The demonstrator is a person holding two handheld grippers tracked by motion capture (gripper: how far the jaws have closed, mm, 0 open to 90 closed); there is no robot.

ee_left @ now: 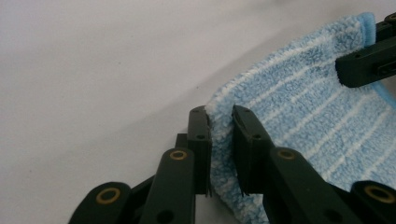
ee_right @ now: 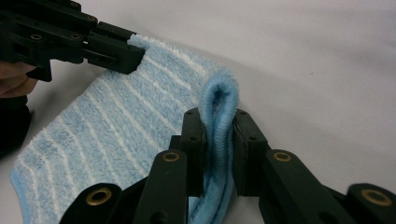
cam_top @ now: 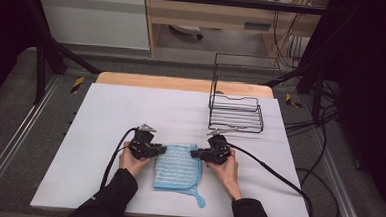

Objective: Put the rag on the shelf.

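One blue towel [cam_top: 177, 167] with white stripes lies on the white table [cam_top: 104, 134], towards the near edge, folded into a rough rectangle whose long axis runs from the person outward across the table; its stripes cross that axis, running side to side. A thin blue loop or tail [cam_top: 199, 198] trails from its near right corner. Two grippers hold it at the far corners. The left gripper [cam_top: 160, 149] has its jaws pressed onto the far left corner, as the left gripper view shows with pile squeezed between them [ee_left: 219, 140]. The right gripper [cam_top: 195, 153] pinches the doubled blue hem at the far right corner, the fold standing up between its jaws [ee_right: 219, 126]. One black wire rack [cam_top: 236, 113] stands upright farther back on the right, well apart from the towel.
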